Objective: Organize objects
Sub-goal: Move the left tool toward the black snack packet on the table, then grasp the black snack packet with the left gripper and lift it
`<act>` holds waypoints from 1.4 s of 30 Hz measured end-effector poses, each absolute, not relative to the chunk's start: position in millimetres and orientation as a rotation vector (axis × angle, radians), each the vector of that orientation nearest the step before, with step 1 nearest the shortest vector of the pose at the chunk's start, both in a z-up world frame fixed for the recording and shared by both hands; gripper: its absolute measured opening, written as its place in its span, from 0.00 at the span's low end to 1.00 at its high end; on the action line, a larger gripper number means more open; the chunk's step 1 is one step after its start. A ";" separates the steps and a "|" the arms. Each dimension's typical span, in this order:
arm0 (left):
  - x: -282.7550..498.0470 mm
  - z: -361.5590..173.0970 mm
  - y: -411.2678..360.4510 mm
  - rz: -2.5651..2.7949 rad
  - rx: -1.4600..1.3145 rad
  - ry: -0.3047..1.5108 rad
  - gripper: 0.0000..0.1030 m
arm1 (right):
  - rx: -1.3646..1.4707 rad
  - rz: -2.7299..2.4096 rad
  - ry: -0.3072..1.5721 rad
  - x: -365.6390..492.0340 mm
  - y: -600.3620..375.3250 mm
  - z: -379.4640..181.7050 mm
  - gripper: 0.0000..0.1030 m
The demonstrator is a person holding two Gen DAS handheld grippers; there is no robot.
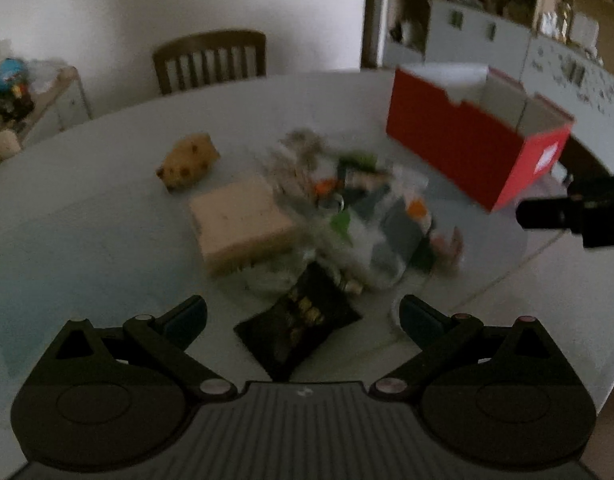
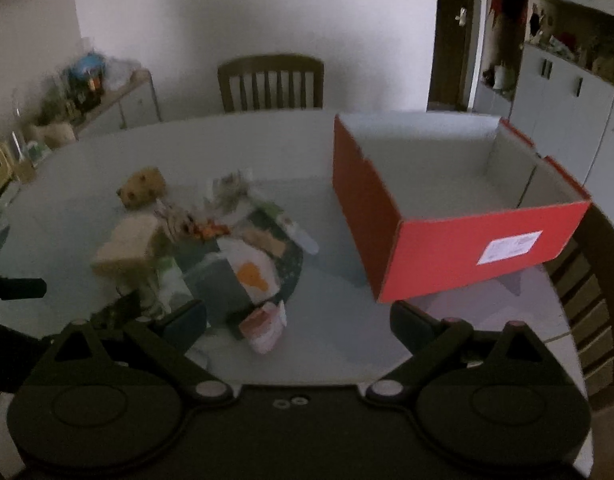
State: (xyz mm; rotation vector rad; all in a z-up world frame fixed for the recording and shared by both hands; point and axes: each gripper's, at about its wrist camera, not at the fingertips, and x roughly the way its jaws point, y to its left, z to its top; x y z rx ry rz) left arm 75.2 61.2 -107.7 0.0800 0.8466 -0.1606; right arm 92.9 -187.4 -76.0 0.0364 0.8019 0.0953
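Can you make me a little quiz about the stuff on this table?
1. True or false: the big red cardboard box has nothing inside that we can see.
2. Which lies nearest the left gripper? A) the black crinkly snack packet B) the yellow spotted plush toy C) the tan rectangular cardboard box
3. Fill in: both the left gripper and the right gripper have their jaws ____.

Key: 1 true; 2 A; 3 open.
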 end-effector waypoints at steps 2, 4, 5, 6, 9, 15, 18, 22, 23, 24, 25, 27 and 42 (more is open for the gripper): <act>81.1 -118.7 61.9 -0.162 0.119 0.862 0.99 | 0.026 0.085 0.833 100.4 -184.7 -85.2 0.93; 85.7 -126.5 64.0 -0.170 0.136 0.870 0.99 | 0.022 0.089 0.858 106.8 -181.4 -93.9 0.92; 88.5 -129.3 65.5 -0.175 0.139 0.873 0.99 | 0.019 0.088 0.875 109.4 -179.4 -97.9 0.90; 90.5 -131.4 66.9 -0.180 0.141 0.876 0.99 | 0.018 0.091 0.892 111.1 -177.3 -100.3 0.85; 95.7 -137.6 69.5 -0.199 0.152 0.881 0.99 | 0.004 0.136 0.926 110.3 -164.8 -106.8 0.84; 100.1 -147.8 70.0 -0.242 0.176 0.897 0.89 | -0.041 0.240 1.006 102.9 -135.2 -121.0 0.79; 102.3 -151.9 72.5 -0.258 0.173 0.907 0.80 | -0.069 0.275 1.024 103.0 -124.2 -125.4 0.76; 103.4 -155.9 73.4 -0.278 0.188 0.909 0.68 | -0.092 0.290 1.026 107.4 -115.6 -128.1 0.70; 103.5 -156.2 73.6 -0.286 0.190 0.906 0.67 | -0.098 0.292 1.031 108.5 -113.9 -129.4 0.67; 103.4 -156.2 73.8 -0.293 0.192 0.902 0.66 | -0.102 0.296 1.037 109.5 -111.9 -131.0 0.62; 103.3 -156.3 74.2 -0.300 0.194 0.898 0.63 | -0.106 0.299 1.042 110.4 -110.7 -132.3 0.61; 103.6 -156.7 74.5 -0.315 0.197 0.894 0.62 | -0.119 0.304 1.048 110.2 -107.3 -133.4 0.56; 95.7 -152.1 75.7 -0.377 0.201 0.881 0.39 | -0.176 0.308 1.011 106.1 -100.0 -129.6 0.35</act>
